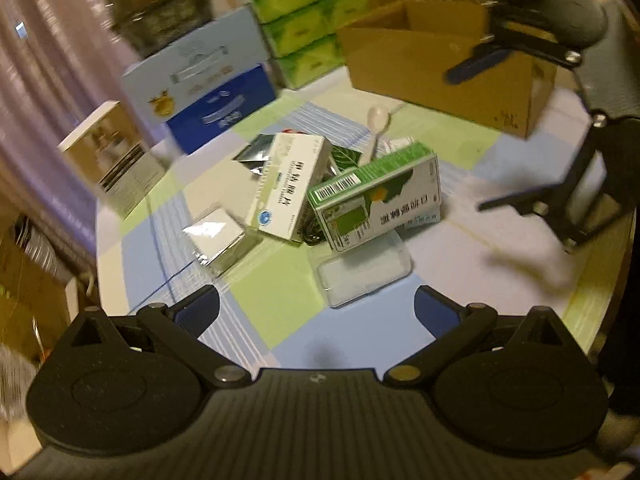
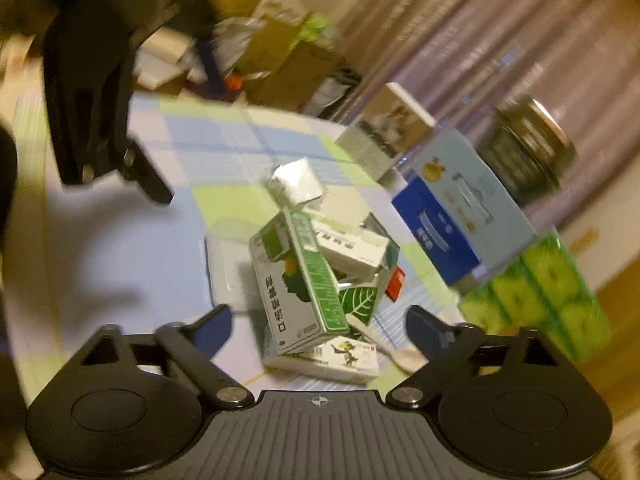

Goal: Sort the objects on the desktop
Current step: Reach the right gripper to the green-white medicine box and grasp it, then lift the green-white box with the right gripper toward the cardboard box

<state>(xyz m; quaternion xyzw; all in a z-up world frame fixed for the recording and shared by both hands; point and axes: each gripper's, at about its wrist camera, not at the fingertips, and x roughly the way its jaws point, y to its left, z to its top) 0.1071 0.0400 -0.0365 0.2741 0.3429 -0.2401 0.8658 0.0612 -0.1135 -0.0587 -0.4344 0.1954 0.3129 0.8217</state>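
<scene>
Checkered tablecloth (image 1: 280,292) holds piled boxes; only the left view shows the cardboard carton (image 1: 440,68); both tongs (image 1: 316,312) (image 2: 318,328) gape empty.

Counter (image 1: 520,248) middle: pile of small boxes (image 1: 340,196)
Behind pile: cardboard box (image 1: 432,64)
Left of pile: carton (image 1: 200,80)

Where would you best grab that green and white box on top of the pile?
Probably across the narrow thickness of the green and white box, coming from above. It leans tilted on the other boxes with its upper edge free. The right gripper is open and close.
</scene>
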